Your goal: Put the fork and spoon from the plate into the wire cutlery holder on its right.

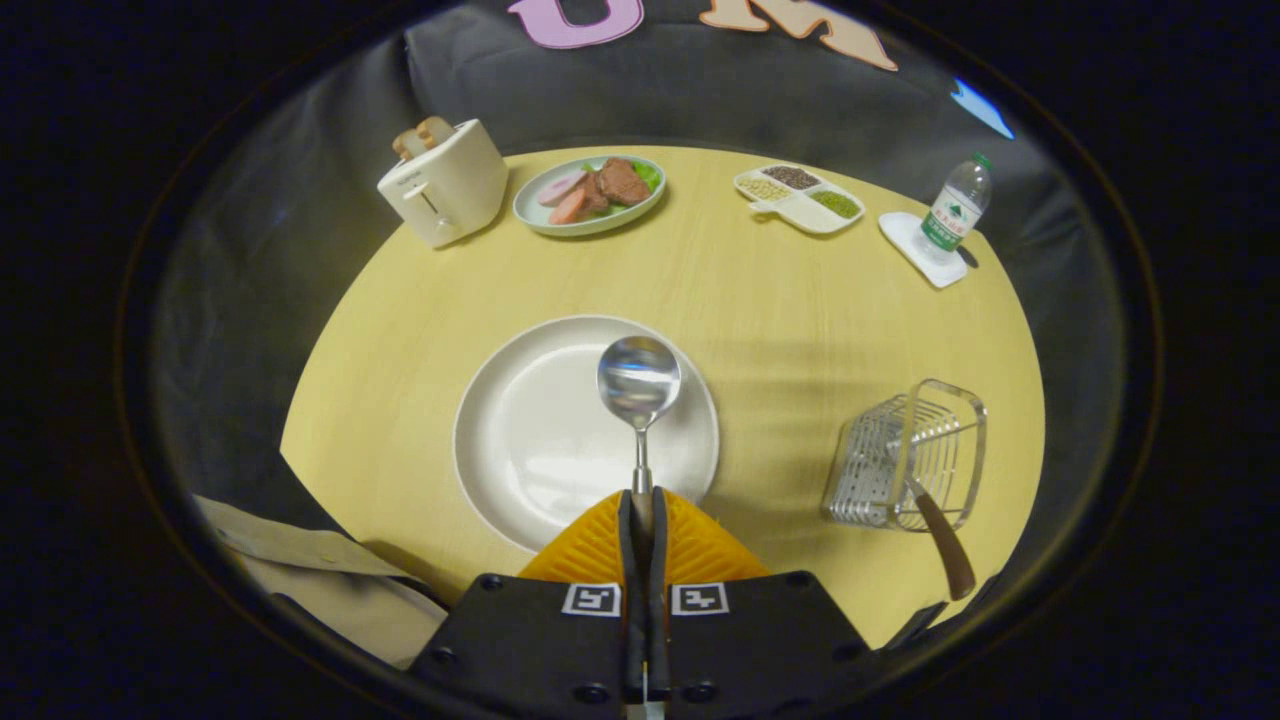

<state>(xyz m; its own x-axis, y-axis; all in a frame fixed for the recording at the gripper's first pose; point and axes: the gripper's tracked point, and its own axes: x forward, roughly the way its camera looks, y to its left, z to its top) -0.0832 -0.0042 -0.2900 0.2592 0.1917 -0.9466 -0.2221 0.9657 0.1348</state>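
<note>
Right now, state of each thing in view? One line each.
tool: shut on the spoon handle
spoon: held, bowl out ahead over the plate
plate: bare, no cutlery lying on it
wire cutlery holder: upright, right of the plate, one brown-handled utensil already in it, handle sticking out
toaster: bread slices in the slots
water bottle: upright, capped

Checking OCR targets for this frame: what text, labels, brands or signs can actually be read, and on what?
No text can be quoted.
Water bottle: label too small and blurred.
Toaster: small mark on its front, too blurred.
Tool, shut on the spoon: two square coded markers, patterns rather than words.
Wire cutlery holder, plate, divided tray: no writing visible.
</note>
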